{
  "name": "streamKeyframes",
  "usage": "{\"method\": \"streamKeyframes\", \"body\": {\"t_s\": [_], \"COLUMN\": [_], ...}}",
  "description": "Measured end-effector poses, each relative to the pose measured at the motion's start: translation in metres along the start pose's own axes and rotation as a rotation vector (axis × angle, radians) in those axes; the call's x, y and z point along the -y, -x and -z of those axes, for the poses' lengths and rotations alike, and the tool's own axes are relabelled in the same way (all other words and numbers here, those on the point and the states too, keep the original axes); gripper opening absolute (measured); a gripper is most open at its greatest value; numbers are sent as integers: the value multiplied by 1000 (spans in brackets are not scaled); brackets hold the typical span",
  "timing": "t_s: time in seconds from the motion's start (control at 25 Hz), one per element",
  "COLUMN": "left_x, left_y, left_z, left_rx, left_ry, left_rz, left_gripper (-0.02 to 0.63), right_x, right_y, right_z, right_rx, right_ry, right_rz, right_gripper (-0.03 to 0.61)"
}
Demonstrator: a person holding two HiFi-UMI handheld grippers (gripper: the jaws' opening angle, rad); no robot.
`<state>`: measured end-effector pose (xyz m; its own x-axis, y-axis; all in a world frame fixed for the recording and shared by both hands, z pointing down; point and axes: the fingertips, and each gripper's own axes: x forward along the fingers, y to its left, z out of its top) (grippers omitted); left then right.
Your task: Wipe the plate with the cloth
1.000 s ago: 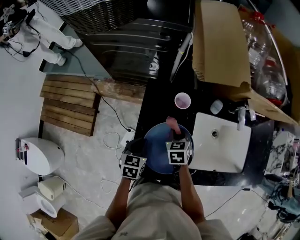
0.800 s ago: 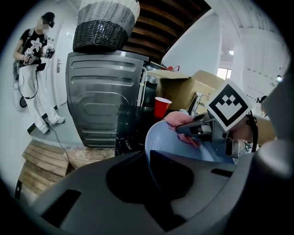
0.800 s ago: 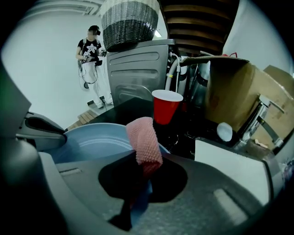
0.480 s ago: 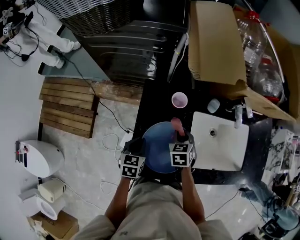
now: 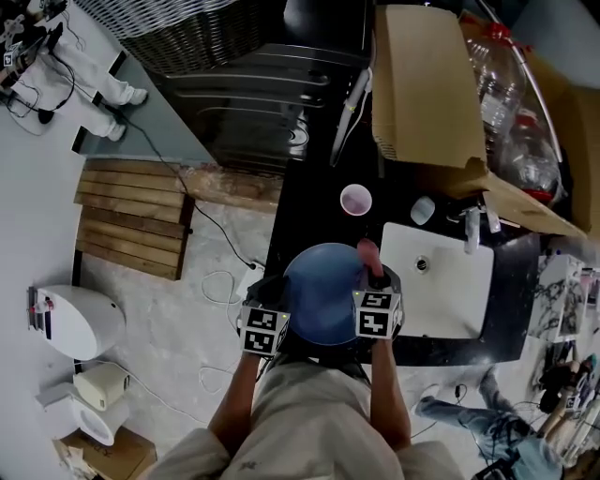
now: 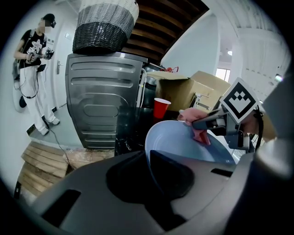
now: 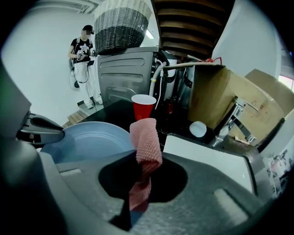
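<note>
Firmly, the left gripper (image 6: pixel 149 170) has its jaws closed on the near-left rim of the plate (image 6: pixel 177 143), a pale blue one that tilts up and away from them. The right gripper (image 7: pixel 139 186) has its jaws pinched on the cloth (image 7: pixel 146 140), a pink knobbly strip that stands up out of them and folds over at its top. From the left gripper view the cloth lies against the plate's far right rim, with the right gripper's fingers reaching in from the right. From above, the plate sits between the two grippers, just before the person's body, over the near edge of the black counter (image 5: pixel 314 211). Just right of the plate is a white sink (image 5: pixel 441 305) with a tap (image 5: pixel 472 230) at its far side. Beyond the plate stands a red cup (image 7: pixel 143 106), apart from it. Farther back is an open box (image 5: pixel 422 84), and to its left a grey washer (image 5: pixel 248 89) with a woven basket (image 5: pixel 192 28) on top. A person (image 6: pixel 32 69) stands by the washer on the pale floor.
</note>
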<state>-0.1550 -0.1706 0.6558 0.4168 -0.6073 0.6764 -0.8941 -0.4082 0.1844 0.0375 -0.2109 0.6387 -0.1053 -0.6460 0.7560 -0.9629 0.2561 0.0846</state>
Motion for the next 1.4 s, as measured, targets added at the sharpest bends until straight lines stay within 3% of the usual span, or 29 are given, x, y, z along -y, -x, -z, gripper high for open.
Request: {"method": "streamKeyframes", "body": {"t_s": [0.2,0.36,0.84,1.4], "left_x": [0,-2,15,9], "left_y": [-1,2,20,25], "left_z": [0,-2,-12,-3], "left_rx": [2,15,45,32], "left_ry": [-16,-44,-120,-113], "left_rz": [11,11,78,23], "left_gripper": [36,43,77,57], "right_x": [13,6,-75,-163], "right_y": [15,31,48,16], "right_z": [-2,-10,-22,-12], "right_rx": [24,83,191,165], "right_ry": [-10,-11,8,491], "right_rz": [28,-2,-175,-344], "right_gripper": [32,32,35,35]}}
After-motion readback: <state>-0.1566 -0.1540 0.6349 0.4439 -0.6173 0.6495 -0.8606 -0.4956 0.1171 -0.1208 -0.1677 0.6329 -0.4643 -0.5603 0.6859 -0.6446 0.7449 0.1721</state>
